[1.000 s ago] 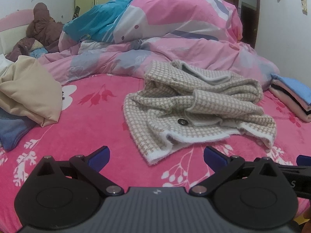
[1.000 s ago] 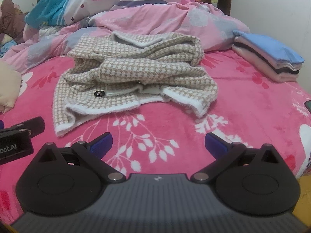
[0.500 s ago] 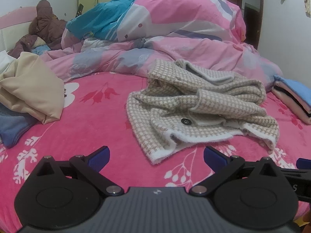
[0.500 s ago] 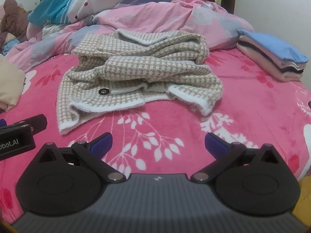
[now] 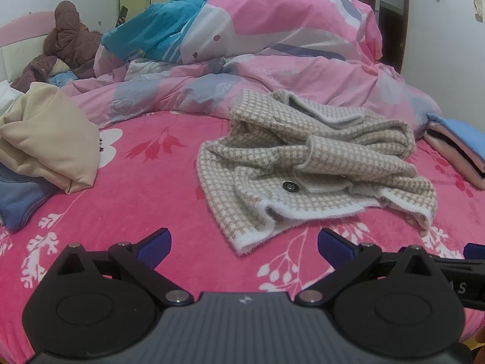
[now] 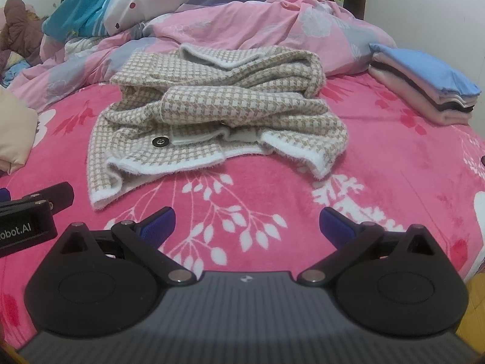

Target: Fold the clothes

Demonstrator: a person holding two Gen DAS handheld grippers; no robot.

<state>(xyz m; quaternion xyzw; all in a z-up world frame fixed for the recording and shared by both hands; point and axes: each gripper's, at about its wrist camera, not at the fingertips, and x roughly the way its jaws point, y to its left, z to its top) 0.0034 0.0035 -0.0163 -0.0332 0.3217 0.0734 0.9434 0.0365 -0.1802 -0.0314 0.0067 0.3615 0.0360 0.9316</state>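
A beige-and-white houndstooth jacket (image 5: 315, 163) (image 6: 218, 103) with a dark snap button lies crumpled in the middle of a pink floral bedsheet (image 5: 145, 200). My left gripper (image 5: 244, 244) hovers open just short of the jacket's near white hem, with nothing between its blue-padded fingers. My right gripper (image 6: 247, 224) is also open and empty, a little short of the jacket's front edge. The left gripper's body (image 6: 33, 212) shows at the left edge of the right wrist view.
A folded stack of clothes (image 6: 424, 88) (image 5: 457, 148) topped with blue sits at the right. A cream garment over denim (image 5: 45, 139) lies at the left. A bunched pink and blue duvet (image 5: 257, 48) fills the back, with a brown coat (image 5: 69, 39) by the headboard.
Both grippers have edged forward toward the jacket, which looks slightly nearer and larger. Neither gripper's opening has changed, and the jacket has not moved.
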